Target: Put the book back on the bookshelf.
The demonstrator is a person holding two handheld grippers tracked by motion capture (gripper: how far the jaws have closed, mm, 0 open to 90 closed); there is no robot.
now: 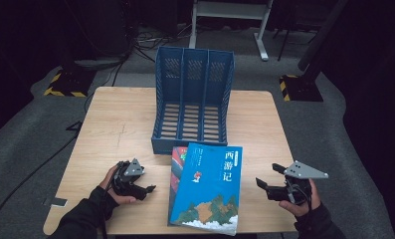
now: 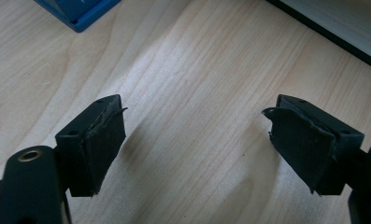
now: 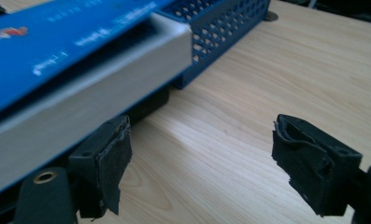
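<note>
The thick blue paperback book with the white Chinese title (image 1: 207, 186) lies flat on the light wooden bench (image 1: 120, 124), on top of a second book with a dark red cover (image 1: 175, 169) that shows a little at its left side; both lie just in front of the blue plastic three-slot file rack (image 1: 192, 99), and the top corner of the blue book is touching or almost touching the low front wall of the rack. I judge that this book is rather heavy and stiff as a closed block, but its soft cover can bend and the glossy surface may be slippery, so the pages could open like a fan if it is lifted by one cover only. A good place to take hold is, I think, the long side edge, with the pads pressing on the top cover and under the bottom one, so that the whole block of pages is squeezed together. The left tool (image 1: 135, 180) rests low near the bench, just beside the left edge of the books, and its jaws stand wide with only bare wood between them. The right tool (image 1: 277, 185) is near the right edge of the blue book, a little apart from it, also with wide jaws that hold nothing; in the right gripper view the white page edge of the book (image 3: 80, 102) is very close beside one jaw, but not between the pads.
</note>
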